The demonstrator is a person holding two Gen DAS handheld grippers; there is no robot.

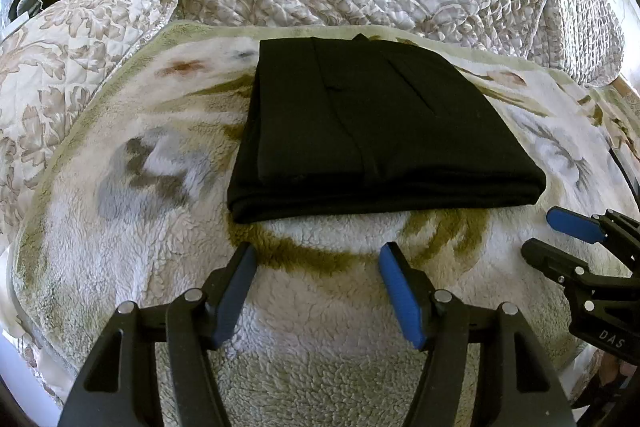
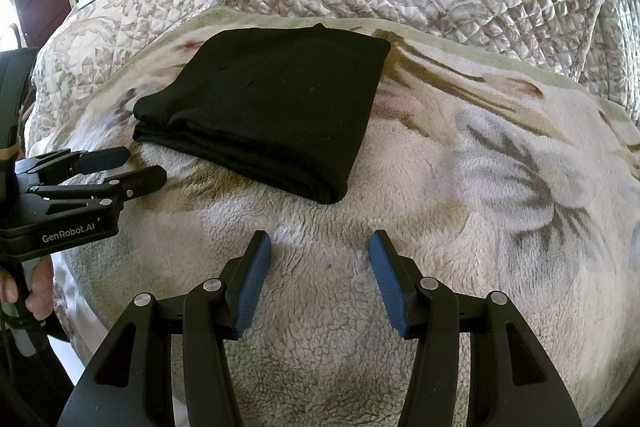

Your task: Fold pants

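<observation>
Folded black pants [image 1: 372,131] on blanket [image 1: 140,227], beyond both spread jaws

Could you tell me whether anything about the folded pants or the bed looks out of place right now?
Nothing much stands out: the black pants lie as a neat folded stack on the fleece blanket. A small tip of fabric pokes out at the far edge.

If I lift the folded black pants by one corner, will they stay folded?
Probably not: the pants are soft stacked layers and would likely droop and unfold. Pushed, they may drag and bunch on the fuzzy blanket rather than slide.
</observation>
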